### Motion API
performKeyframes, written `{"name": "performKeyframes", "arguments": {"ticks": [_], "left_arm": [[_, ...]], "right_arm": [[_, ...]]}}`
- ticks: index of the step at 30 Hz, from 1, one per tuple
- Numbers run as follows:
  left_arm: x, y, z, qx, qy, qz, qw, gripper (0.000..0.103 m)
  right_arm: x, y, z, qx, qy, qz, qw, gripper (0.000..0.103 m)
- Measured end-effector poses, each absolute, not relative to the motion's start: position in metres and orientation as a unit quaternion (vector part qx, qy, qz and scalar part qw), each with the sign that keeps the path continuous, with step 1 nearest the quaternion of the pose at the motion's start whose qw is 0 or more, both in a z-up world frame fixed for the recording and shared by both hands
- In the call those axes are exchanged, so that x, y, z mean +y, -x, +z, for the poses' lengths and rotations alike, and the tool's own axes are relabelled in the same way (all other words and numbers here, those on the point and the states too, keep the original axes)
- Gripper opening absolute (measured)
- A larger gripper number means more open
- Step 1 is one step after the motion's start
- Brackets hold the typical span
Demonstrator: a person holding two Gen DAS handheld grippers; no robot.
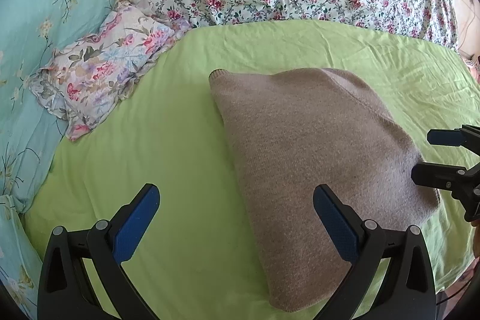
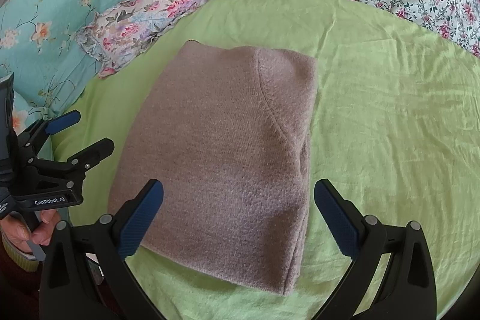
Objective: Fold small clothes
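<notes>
The folded brown sweater (image 2: 222,152) lies flat on the green sheet (image 2: 390,116). The right gripper (image 2: 238,215) hovers above its near edge, jaws wide apart and empty. The left gripper (image 1: 237,218), also spread and empty, is at its left side.

- "GenRobot.AI" in white letters on the body of the black two-finger left gripper (image 2: 76,131), seen at the left edge of the right wrist view.
- Smaller white print beside it is too small to read.
</notes>
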State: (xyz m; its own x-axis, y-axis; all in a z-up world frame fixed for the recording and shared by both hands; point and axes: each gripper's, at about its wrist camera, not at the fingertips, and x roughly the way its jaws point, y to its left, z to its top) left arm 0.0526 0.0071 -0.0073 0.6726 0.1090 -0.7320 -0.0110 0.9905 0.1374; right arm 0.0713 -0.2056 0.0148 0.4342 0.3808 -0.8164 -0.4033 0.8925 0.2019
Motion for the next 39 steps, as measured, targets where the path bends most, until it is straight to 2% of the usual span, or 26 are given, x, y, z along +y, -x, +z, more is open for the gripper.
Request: {"name": "performKeyframes", "arguments": {"ticks": [39], "left_arm": [[0.0021,-0.0595,-0.0047,0.399,-0.064,0.029,0.914,0.102]], "right_arm": [[-0.2108,-0.0775,0.0153,0.477,0.012,0.232,0.848,0.101]]}}
